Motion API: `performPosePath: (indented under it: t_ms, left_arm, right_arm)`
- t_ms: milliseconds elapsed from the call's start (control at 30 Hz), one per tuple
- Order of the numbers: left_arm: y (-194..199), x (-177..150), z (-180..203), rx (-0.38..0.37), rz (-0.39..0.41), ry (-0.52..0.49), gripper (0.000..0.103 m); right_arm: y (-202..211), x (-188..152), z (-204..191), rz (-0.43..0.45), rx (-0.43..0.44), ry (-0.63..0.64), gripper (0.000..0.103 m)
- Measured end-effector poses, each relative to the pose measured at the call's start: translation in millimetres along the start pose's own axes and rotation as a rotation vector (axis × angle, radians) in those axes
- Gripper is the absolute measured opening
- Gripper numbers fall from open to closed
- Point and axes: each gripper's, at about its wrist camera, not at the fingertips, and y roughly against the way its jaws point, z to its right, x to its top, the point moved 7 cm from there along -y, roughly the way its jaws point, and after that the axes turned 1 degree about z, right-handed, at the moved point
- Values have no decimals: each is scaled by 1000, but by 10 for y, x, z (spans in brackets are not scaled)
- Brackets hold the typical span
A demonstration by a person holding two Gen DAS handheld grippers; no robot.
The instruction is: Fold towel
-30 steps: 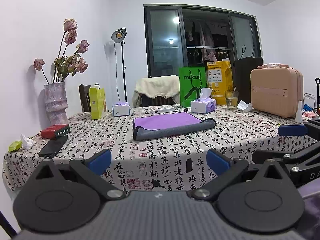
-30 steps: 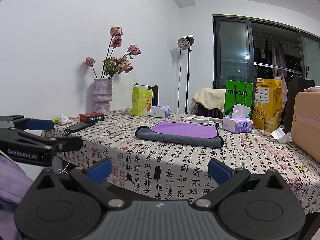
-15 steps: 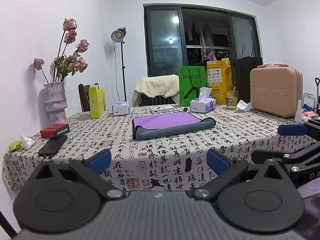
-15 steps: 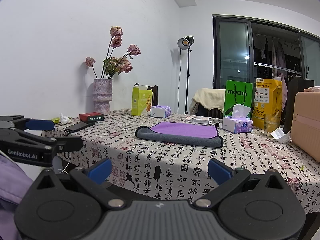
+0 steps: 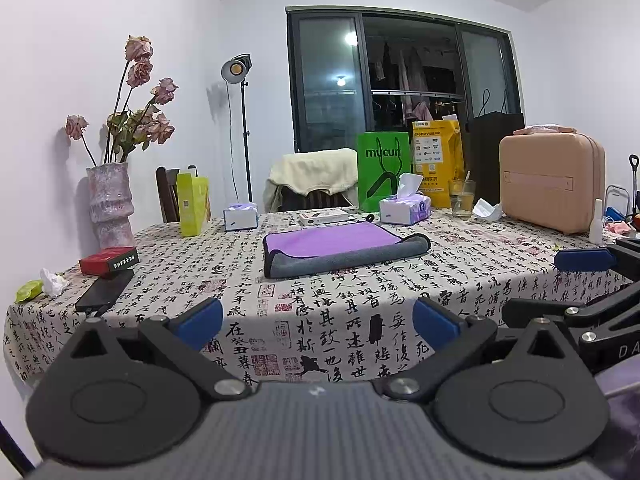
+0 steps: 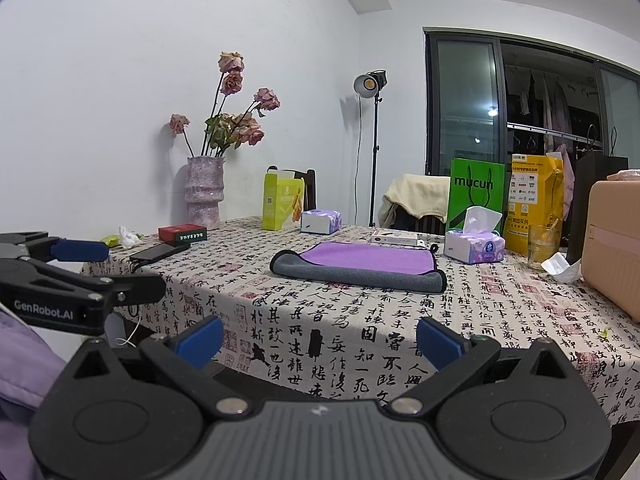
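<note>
Left claw (image 5: 316,322): blue-padded fingers spread wide with nothing between them, low in the left wrist view, short of the near bench edge; against the view a second ago it has hardly shifted.
Right claw (image 6: 318,340): likewise gaping and empty, held off the near edge of the bench, its place unchanged over the last second (its blue tip also shows at the right edge of the left wrist view).
Towel: the purple towel with a grey underside and rolled grey border (image 5: 340,246) lies flat at the middle of the frame, its near edge turned over to show a grey band; in the right wrist view it sits centre right (image 6: 360,264), well apart from both claws.
Bench: the table under a white cloth printed with black calligraphy (image 5: 320,320) carries the towel, with a white tissue box (image 5: 404,208) beyond it in the upper middle and a red box (image 5: 108,260) at the left.
What changed: almost nothing; the towel lies where it did and neither claw has closed.
Meaning for the task: folding looks not yet begun, or only one turn in; both claws must first reach forward to the towel's near corners.
</note>
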Motion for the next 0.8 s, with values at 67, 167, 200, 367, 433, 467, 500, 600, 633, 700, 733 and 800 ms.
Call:
performPosePath:
  t_ms: [67,167,200,367,433,467,500,600,633,700,733,800]
  left_arm:
    - [17,4,-11,-1,-1,0,103]
    - [-7,-34,37,-1,-4,-2,103]
    - [-8,-33,36,-1,-4,-2,103]
    - [-15,-34,42,-1,-4,-2,103]
    - [-21,-34,40,0,-5,-3,103]
    - [-26,-33,41,1,-4,-4,103]
    - [-28,-31,46,3,-4,-4,103]
    - [-43,-10,27,13,-1,1,103]
    - [-55,7,12,17,1,5,103]
    - [-99,48,-24,30,9,8,103]
    - [-128,69,-45,43,15,5,103]
    - [-199,120,-97,66,24,4,103]
  right_arm:
    - [-4,-1,1,0,0,0,103]
    - [-7,-3,-3,-1,1,-2,103]
    - [-11,-6,-5,-3,2,-3,103]
    - [-18,-27,0,-4,2,-5,103]
    - [-18,-27,-2,-5,2,-5,103]
    - [-22,-26,-1,-5,3,-6,103]
    - [-22,-26,-2,-5,3,-6,103]
    - [-22,-27,-2,-5,3,-5,103]
    - [-26,-23,-2,-5,4,-1,103]
    - [-43,-9,13,-1,-2,3,103]
    - [-59,-5,23,0,-6,3,103]
    - [-103,-9,48,0,-8,6,103]
